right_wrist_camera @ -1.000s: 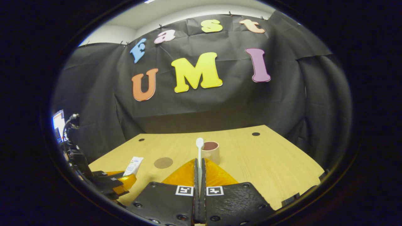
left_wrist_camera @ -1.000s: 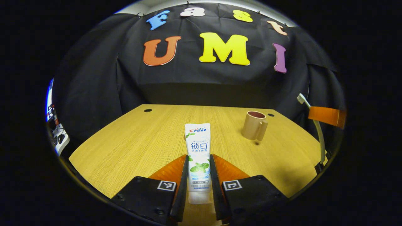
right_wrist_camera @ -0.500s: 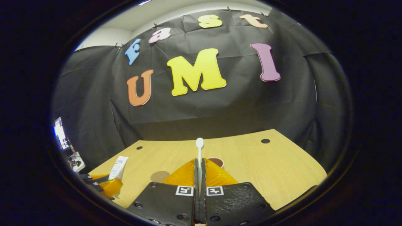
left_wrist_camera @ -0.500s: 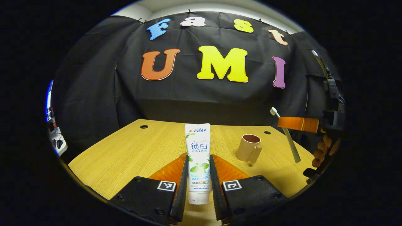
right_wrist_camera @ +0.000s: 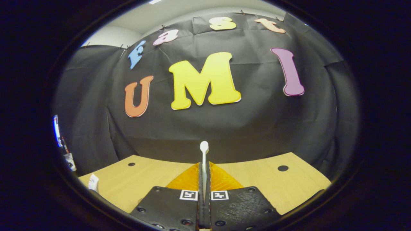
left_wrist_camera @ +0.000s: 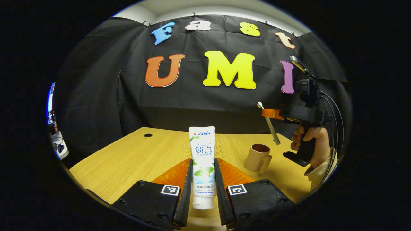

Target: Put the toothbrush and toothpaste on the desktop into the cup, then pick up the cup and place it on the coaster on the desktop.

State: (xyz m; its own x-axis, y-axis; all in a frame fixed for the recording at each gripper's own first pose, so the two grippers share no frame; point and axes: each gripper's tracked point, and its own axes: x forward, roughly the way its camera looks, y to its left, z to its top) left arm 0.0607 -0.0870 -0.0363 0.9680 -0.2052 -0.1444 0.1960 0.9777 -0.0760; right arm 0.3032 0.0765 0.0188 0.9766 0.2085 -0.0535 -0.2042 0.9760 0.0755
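A white toothpaste tube (left_wrist_camera: 202,141) stands upright between my left gripper's fingers, and the left gripper (left_wrist_camera: 203,162) is shut on it above the wooden table (left_wrist_camera: 135,160). A tan cup (left_wrist_camera: 257,158) with a handle stands upright on the table to the right. Above it a hand (left_wrist_camera: 310,138) holds my right gripper (left_wrist_camera: 269,113), shut on a white toothbrush (left_wrist_camera: 271,130) that slants down toward the cup's mouth. In the right gripper view the right gripper (right_wrist_camera: 204,165) pinches the toothbrush (right_wrist_camera: 204,147), head up and forward. The toothpaste's top (right_wrist_camera: 93,183) peeks in at far left.
The table has small dark holes near its back edge (left_wrist_camera: 148,135) (right_wrist_camera: 283,168). Black cloth walls close the booth behind and to the sides. Cables and equipment sit past the table's left edge (left_wrist_camera: 56,144).
The right gripper has carried the toothbrush up and over toward the cup; the cup and a round brown disc dropped out of the right gripper view. The left gripper rose with the toothpaste.
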